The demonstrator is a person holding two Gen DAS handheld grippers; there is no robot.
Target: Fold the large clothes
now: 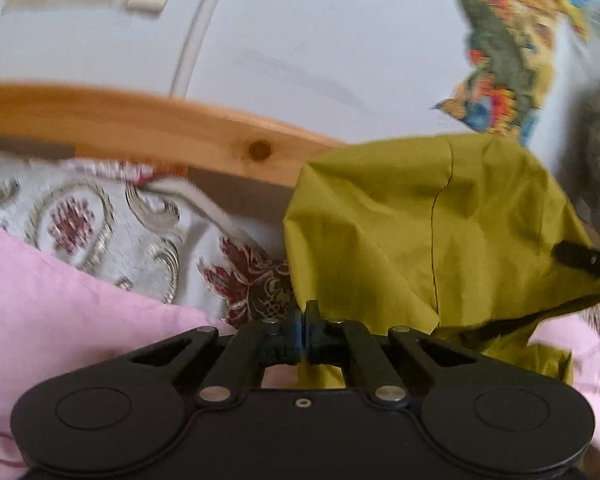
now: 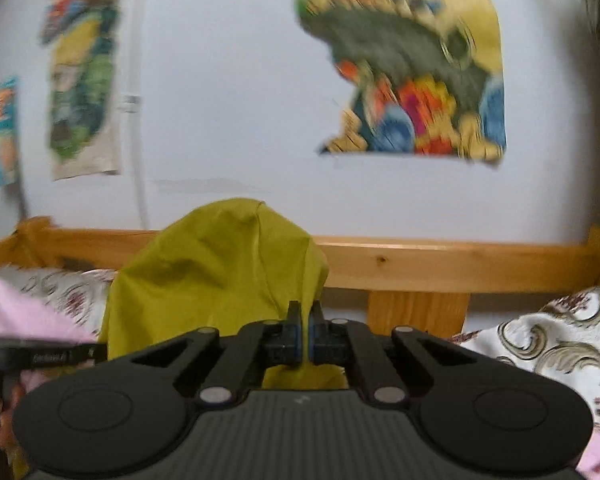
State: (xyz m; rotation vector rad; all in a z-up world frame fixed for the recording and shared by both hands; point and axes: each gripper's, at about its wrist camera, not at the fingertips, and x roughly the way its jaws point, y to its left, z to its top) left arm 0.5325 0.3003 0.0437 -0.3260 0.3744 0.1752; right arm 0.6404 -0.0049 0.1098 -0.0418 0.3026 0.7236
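An olive-green garment hangs bunched between the two grippers above the bed. My left gripper is shut on its lower left edge. My right gripper is shut on the same garment, which rises in a hump ahead and to the left of the fingers. The right gripper's black body shows at the right edge of the left wrist view. The left gripper shows at the left edge of the right wrist view.
A pink sheet and a white bedcover with dark red floral pattern lie on the bed. A wooden bed rail runs along a white wall with colourful posters. Both views are motion-blurred.
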